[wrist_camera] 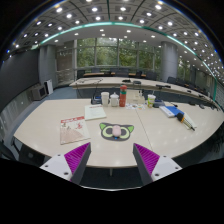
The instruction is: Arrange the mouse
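Observation:
A small mouse pad (pixel 116 131) with green and pink markings lies on the pale table (pixel 60 112), ahead of my fingers; a small dark shape on its middle may be the mouse, too small to tell for sure. My gripper (pixel 112 160) is open and empty, its purple pads (pixel 77 157) wide apart above the table's near edge. The pad lies beyond the fingertips, roughly centred between them.
A red and white leaflet (pixel 72 128) lies left of the pad, a paper (pixel 94 112) behind it. Cups and a red bottle (pixel 123 97) stand further back. Blue and yellow items (pixel 178 113) lie at the right. Office desks and windows lie beyond.

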Tool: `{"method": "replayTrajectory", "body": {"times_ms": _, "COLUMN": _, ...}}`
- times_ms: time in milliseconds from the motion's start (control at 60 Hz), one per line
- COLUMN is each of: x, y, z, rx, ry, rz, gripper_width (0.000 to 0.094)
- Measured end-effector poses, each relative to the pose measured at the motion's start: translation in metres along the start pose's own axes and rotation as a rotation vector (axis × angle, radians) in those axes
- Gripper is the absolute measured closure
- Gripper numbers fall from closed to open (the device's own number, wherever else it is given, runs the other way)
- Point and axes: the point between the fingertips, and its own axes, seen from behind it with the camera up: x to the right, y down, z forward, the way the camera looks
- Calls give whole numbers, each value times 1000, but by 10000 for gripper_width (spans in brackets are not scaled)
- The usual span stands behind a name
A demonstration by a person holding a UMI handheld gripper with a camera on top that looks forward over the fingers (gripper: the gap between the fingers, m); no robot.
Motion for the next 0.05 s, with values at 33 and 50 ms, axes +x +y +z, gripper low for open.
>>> {"method": "replayTrajectory", "body": {"times_ms": 33, "x": 0, "y": 1, "z": -3, "rx": 7, "ry": 5, "rz": 2, "gripper_width": 80}}
{"method": "replayTrajectory", "body": {"times_ms": 50, "x": 1, "y": 1, "z": -4, "rx": 8, "ry": 7, "rz": 2, "gripper_width": 80}}
